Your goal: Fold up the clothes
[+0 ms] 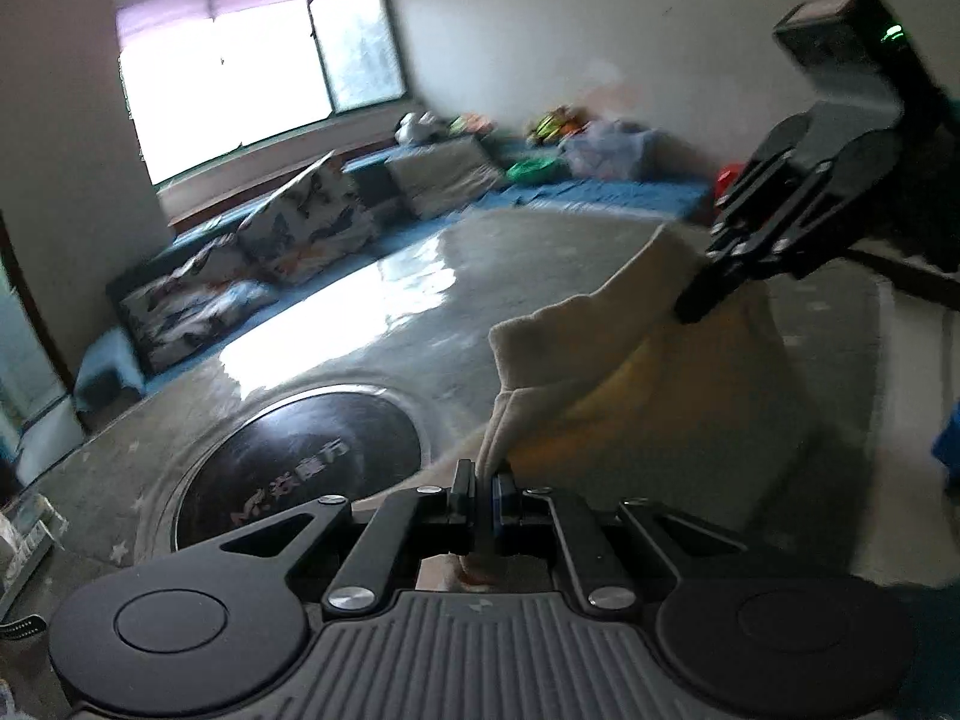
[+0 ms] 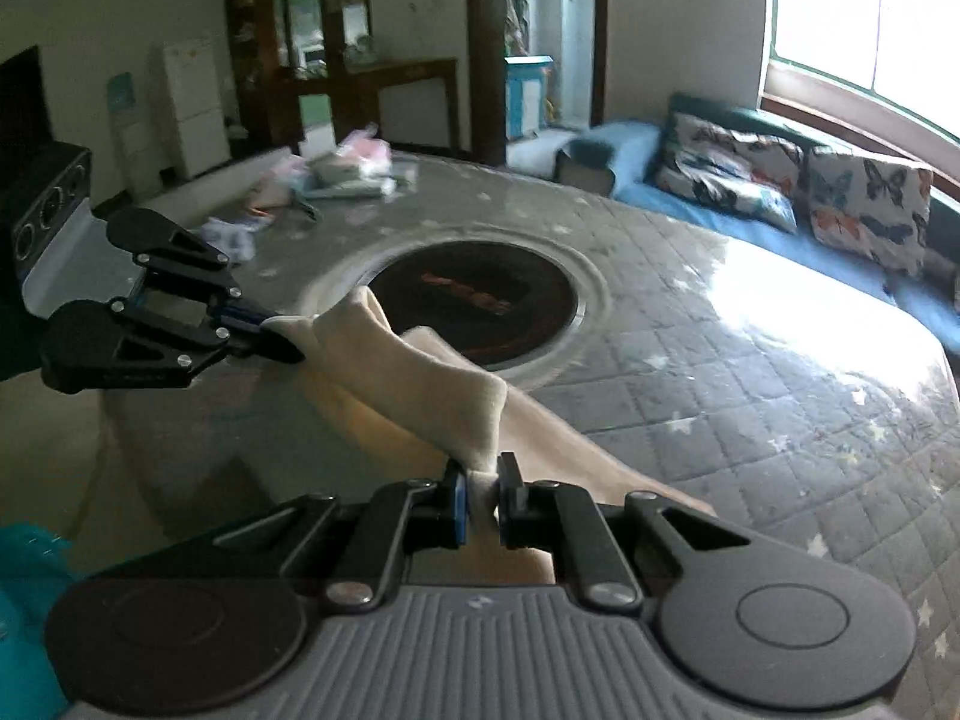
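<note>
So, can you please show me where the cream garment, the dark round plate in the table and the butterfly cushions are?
cream garment (image 2: 462,396): right wrist view, on the raised fold between the grippers.
dark round plate (image 2: 474,300): right wrist view, on its middle.
butterfly cushions (image 2: 864,204): right wrist view, on the right cushion's face.

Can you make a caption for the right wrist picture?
Both grippers, right and left, pinch a cream fleece garment above the grey quilted table.

- On the dark round plate (image 1: 300,468) set in the table I see pale printed characters, too blurred for me to read.
- Nothing else carries legible writing.
</note>
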A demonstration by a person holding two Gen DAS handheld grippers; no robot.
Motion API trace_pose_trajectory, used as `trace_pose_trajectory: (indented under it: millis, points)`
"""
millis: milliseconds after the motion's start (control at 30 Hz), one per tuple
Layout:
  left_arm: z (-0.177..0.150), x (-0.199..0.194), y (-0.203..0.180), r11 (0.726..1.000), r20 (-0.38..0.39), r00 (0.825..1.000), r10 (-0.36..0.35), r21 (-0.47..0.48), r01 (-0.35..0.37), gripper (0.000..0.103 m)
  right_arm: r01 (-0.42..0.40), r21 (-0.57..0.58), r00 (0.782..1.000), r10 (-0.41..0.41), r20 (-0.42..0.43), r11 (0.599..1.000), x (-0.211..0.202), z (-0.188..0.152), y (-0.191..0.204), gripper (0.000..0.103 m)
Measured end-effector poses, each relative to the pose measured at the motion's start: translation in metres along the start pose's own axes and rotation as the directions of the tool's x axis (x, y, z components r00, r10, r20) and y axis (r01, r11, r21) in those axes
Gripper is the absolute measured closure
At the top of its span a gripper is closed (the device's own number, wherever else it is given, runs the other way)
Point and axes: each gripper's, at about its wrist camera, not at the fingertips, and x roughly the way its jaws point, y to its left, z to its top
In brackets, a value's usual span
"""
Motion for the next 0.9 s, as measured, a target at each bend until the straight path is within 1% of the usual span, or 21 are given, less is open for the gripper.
trace_pose_trajectory:
  millis: [167,233,267,300,333,367,400,500,600,667,733,767,833,900]
  points:
    - [0.002,0.061,0.019,0.995,-0.087,0.995,0.047,-0.083,-0.054,0.097,0.060,0.051,0.997,-0.057,-0.050,0.997,0.049,0.008,-0.028,0.094]
    - [-0.001,0.075,0.023,0.991,-0.114,0.992,0.059,-0.112,-0.072,0.095,0.099,0.085,0.994,-0.094,-0.061,0.991,0.068,0.004,-0.037,0.093]
    - [-0.002,0.079,0.024,0.989,-0.120,0.990,0.076,-0.116,-0.090,0.093,0.115,0.100,0.992,-0.108,-0.068,0.988,0.076,0.001,-0.040,0.091]
    - [-0.003,0.082,0.024,0.987,-0.122,0.988,0.092,-0.118,-0.106,0.089,0.141,0.105,0.989,-0.135,-0.068,0.984,0.081,-0.003,-0.041,0.085]
    - [-0.003,0.083,0.024,0.985,-0.124,0.987,0.103,-0.123,-0.118,0.085,0.163,0.108,0.985,-0.156,-0.067,0.981,0.085,-0.007,-0.043,0.084]
    - [-0.003,0.082,0.025,0.983,-0.126,0.985,0.116,-0.127,-0.132,0.079,0.182,0.112,0.982,-0.175,-0.067,0.977,0.088,-0.010,-0.044,0.084]
    - [-0.003,0.081,0.025,0.981,-0.125,0.983,0.132,-0.126,-0.148,0.076,0.196,0.130,0.980,-0.189,-0.062,0.972,0.089,-0.014,-0.046,0.082]
    - [-0.004,0.076,0.028,0.972,-0.122,0.978,0.172,-0.138,-0.188,0.076,0.234,0.188,0.972,-0.231,-0.039,0.954,0.081,-0.021,-0.052,0.080]
    - [0.000,0.067,0.036,0.959,-0.120,0.975,0.188,-0.193,-0.208,0.077,0.246,0.218,0.968,-0.251,-0.006,0.944,0.068,-0.025,-0.052,0.080]
    - [0.006,0.062,0.037,0.954,-0.116,0.979,0.168,-0.229,-0.191,0.080,0.221,0.218,0.973,-0.231,0.018,0.951,0.059,-0.024,-0.046,0.080]
    - [0.011,0.057,0.031,0.958,-0.095,0.991,0.098,-0.260,-0.120,0.081,0.193,0.213,0.979,-0.204,0.030,0.958,0.058,-0.022,-0.041,0.081]
    - [0.013,0.056,0.026,0.962,-0.087,0.994,0.063,-0.260,-0.083,0.083,0.183,0.207,0.981,-0.193,0.030,0.961,0.060,-0.021,-0.039,0.081]
    - [0.018,0.059,0.012,0.970,-0.084,0.996,0.025,-0.238,-0.045,0.083,0.177,0.198,0.982,-0.185,0.022,0.964,0.068,-0.019,-0.037,0.081]
    - [0.023,0.064,0.005,0.971,-0.088,0.996,-0.012,-0.241,-0.009,0.083,0.171,0.195,0.985,-0.175,0.004,0.966,0.079,-0.014,-0.036,0.081]
